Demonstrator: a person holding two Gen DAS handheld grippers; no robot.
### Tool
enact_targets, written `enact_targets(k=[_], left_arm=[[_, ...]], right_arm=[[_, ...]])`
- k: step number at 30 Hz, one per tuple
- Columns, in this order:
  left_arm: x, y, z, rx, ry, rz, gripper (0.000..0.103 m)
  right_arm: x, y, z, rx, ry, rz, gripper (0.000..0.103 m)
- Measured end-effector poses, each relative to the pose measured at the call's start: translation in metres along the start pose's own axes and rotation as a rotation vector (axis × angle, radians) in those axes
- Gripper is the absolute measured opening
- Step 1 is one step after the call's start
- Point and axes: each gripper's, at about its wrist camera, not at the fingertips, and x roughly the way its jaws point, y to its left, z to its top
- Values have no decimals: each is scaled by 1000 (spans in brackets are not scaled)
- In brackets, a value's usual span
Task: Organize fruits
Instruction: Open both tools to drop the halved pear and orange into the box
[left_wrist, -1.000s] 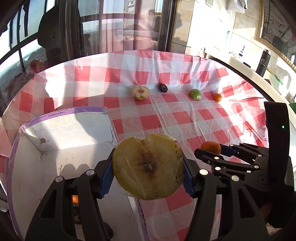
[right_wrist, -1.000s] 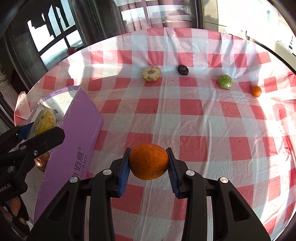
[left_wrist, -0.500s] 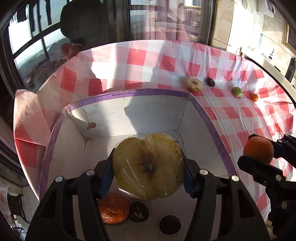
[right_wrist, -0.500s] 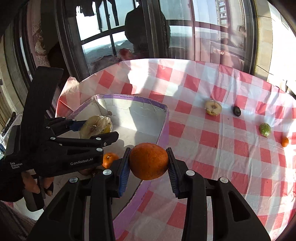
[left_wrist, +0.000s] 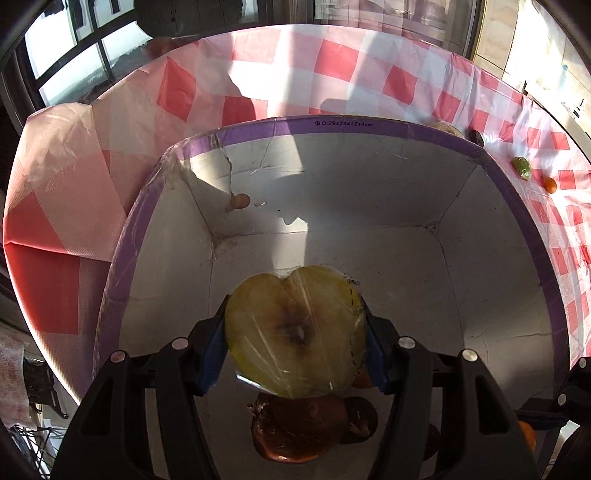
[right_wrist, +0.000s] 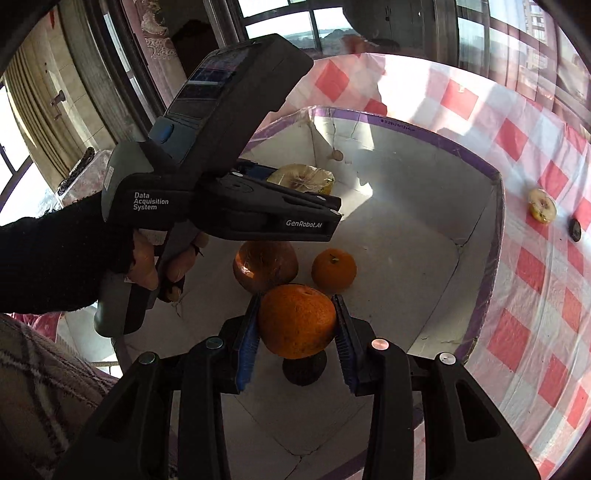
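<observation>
My left gripper (left_wrist: 295, 334) is shut on a plastic-wrapped yellow apple half (left_wrist: 295, 328) and holds it above the inside of the white box with a purple rim (left_wrist: 343, 127). It also shows in the right wrist view (right_wrist: 301, 181). My right gripper (right_wrist: 297, 325) is shut on an orange (right_wrist: 297, 320) and holds it over the box (right_wrist: 495, 206). In the box lie a wrapped brown-orange fruit (right_wrist: 265, 266), a small mandarin (right_wrist: 334, 269) and a dark fruit (right_wrist: 304, 369).
On the red-checked cloth (right_wrist: 535, 266) outside the box lie another apple half (right_wrist: 542, 210), a dark fruit (right_wrist: 575, 229), a green fruit (left_wrist: 521, 168) and a small orange (left_wrist: 550, 184). The person's left hand (right_wrist: 155, 266) grips its tool beside my right gripper.
Both grippers have moved left from over the cloth to above the box, each still holding its fruit. The left gripper has dropped lower into the box.
</observation>
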Motion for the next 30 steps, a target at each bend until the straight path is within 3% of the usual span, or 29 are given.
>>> enact_targets(k=[5,10,14,18,30], left_arm=[[4,6,-2,-27,27,-1,62],[2,14,-4,-65,36,-9,62],[2,11,-5,-59,40,-16,62],[4,12,-6,-65,53,-20,62],[-1,6,-6,-35,29,-9,71]], right_arm=[[19,4,-3,-10,88,63,38],[30,11,-7,-38,135,63,38],[31,13,-8,-37,143,56,41],[32,14,-9,-30,142,61,51],[32,9,-12,-32,126,63,60]])
